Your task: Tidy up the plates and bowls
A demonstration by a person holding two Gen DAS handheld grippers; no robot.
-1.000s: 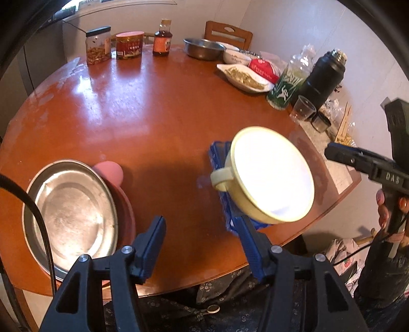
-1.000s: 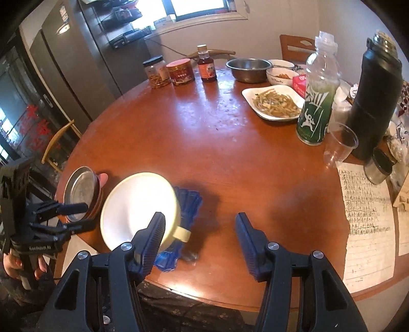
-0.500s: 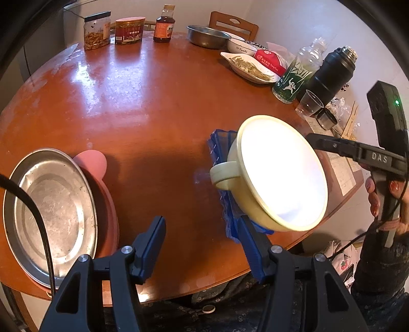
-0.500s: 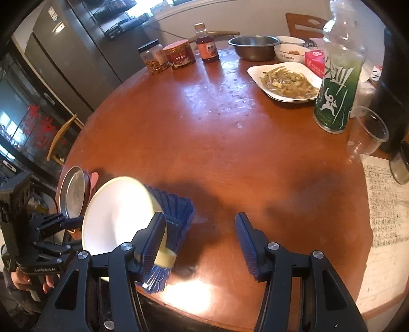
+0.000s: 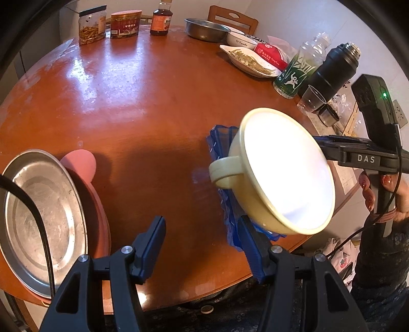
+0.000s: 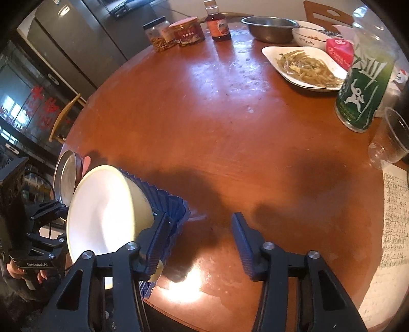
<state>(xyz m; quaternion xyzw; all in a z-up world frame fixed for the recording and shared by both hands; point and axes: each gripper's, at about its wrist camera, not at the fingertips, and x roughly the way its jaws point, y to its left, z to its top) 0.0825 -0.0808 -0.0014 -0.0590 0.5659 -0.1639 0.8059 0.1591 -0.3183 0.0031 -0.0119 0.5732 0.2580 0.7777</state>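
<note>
A steel plate [image 5: 43, 217] already sits on a pink plate [image 5: 79, 163] at the table [image 5: 143, 107] edge; the cream bowl [image 5: 281, 173], tilted on a blue dish [image 5: 219, 143], looks not yet stacked; the left gripper [image 5: 202, 245] points steeply down, jaws apart, empty; the right gripper [image 6: 199, 240], beside the bowl, is closing on nothing.

"DAS" marks the right gripper [image 5: 332, 145]; "GenRobot.AI" marks the left gripper [image 6: 57, 222].

Round wood table [image 6: 230, 132], chair [image 5: 232, 21], dark fridge [image 6: 84, 43]
</note>
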